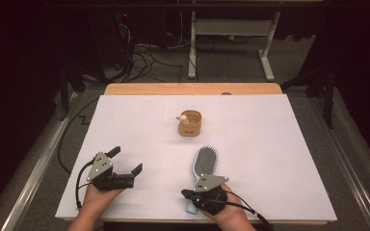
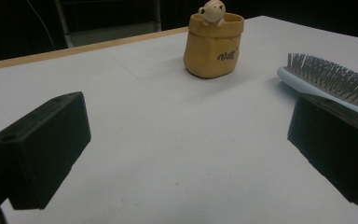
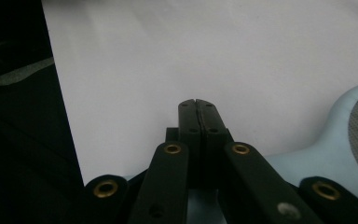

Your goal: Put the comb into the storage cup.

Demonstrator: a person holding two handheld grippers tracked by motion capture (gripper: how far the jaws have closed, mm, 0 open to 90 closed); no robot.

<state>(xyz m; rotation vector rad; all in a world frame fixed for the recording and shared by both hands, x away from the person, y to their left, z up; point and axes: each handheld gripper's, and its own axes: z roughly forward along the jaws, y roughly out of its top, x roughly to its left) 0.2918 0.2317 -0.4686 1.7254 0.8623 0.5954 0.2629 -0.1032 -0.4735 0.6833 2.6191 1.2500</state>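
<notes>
a white surface seen from above. at lower left, the left tool rests with its jaws spread wide and nothing between them. at lower centre, the right tool lies over the handle of a light blue hairbrush, its jaws pressed together, gripping nothing. above the brush, at centre, stands a small tan pot with a figurine on its rim.

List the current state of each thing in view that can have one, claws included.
Left claw: open, jaws wide apart, nothing between them.
Right claw: shut, jaws pressed together, empty, over the hairbrush handle.
Hairbrush: lying flat on the table, bristles up, head pointing away from the person.
Pot: upright, small figure perched at its rim.
</notes>
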